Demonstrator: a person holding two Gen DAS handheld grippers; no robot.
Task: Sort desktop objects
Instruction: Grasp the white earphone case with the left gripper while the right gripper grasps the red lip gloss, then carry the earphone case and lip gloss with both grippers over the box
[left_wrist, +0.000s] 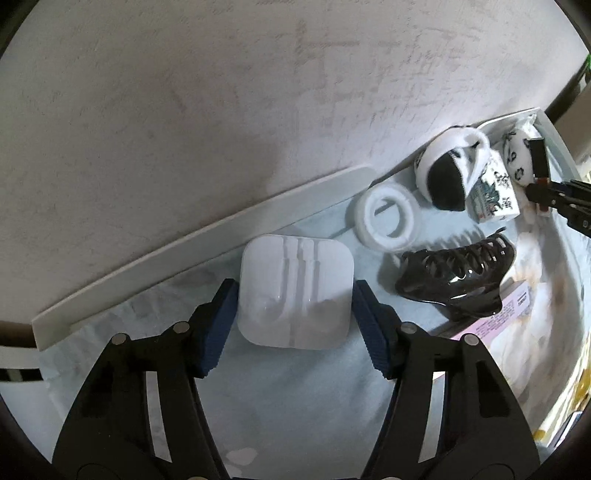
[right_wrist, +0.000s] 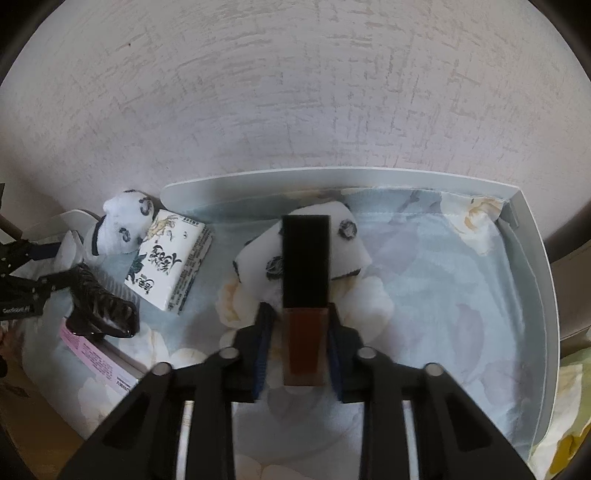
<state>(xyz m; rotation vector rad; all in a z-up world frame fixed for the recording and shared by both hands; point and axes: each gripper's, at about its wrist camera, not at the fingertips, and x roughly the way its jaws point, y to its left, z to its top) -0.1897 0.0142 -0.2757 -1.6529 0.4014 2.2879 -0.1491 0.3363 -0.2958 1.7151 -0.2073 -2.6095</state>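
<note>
Your left hand-held gripper (left_wrist: 295, 317) has its blue pads spread on either side of the square white plastic earphone case (left_wrist: 295, 291), close to its sides but whether they press it is hard to tell. Your right hand-held gripper (right_wrist: 298, 345) is clamped on the tall lip-gloss tube with a black cap and dark red body (right_wrist: 305, 291), held upright over the tray.

Readable writing is scarce: the white tissue packet with black brush calligraphy (right_wrist: 170, 260) shows characters too stylised to make out, and the pink box (right_wrist: 98, 360) carries print too small to read.

The grey tray wall (left_wrist: 207, 238) runs just behind the case. The right half of the floral cloth lining (right_wrist: 443, 295) lies open, up to the corner wall (right_wrist: 532, 236). The black glossy claw hair clip (left_wrist: 458, 280) sits just right of the case, and the white ring (left_wrist: 388, 218) is beyond it.
</note>
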